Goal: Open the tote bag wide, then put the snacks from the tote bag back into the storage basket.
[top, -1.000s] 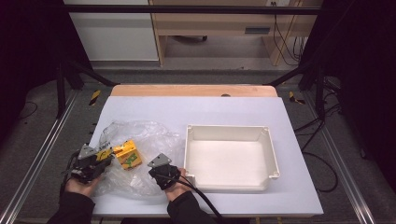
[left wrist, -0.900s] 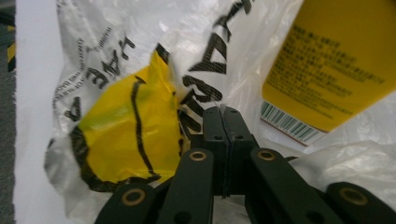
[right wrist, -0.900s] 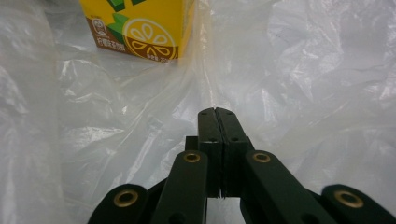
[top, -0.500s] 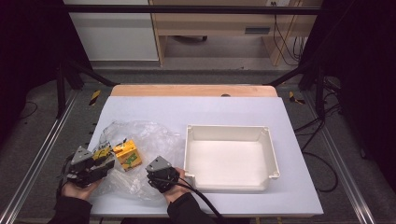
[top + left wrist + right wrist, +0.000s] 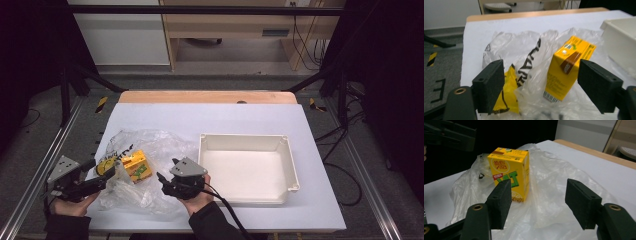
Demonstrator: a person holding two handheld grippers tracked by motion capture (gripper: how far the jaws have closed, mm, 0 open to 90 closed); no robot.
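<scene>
A yellow drink carton (image 5: 136, 166) stands upright among the folds of a crumpled clear plastic bag (image 5: 150, 142) at the near left of the white table. My left gripper (image 5: 111, 176) is open just left of the carton (image 5: 566, 67), with the bag (image 5: 524, 50) between its jaws. My right gripper (image 5: 164, 181) is open on the carton's right side and points at it. In the right gripper view the carton (image 5: 510, 175) stands a short way beyond the gripper (image 5: 540, 202), which rests over loose plastic (image 5: 554, 182). Neither gripper touches the carton.
An empty white tray (image 5: 242, 136) sits right of the bag, close to my right hand. The table's near edge (image 5: 220, 231) lies just below both hands. A wooden strip (image 5: 207, 97) runs along the far edge. The bag carries yellow and black print (image 5: 507, 97).
My left gripper has drawn back a little toward the near left. The right gripper has shifted slightly. The carton and bag have stayed in place.
</scene>
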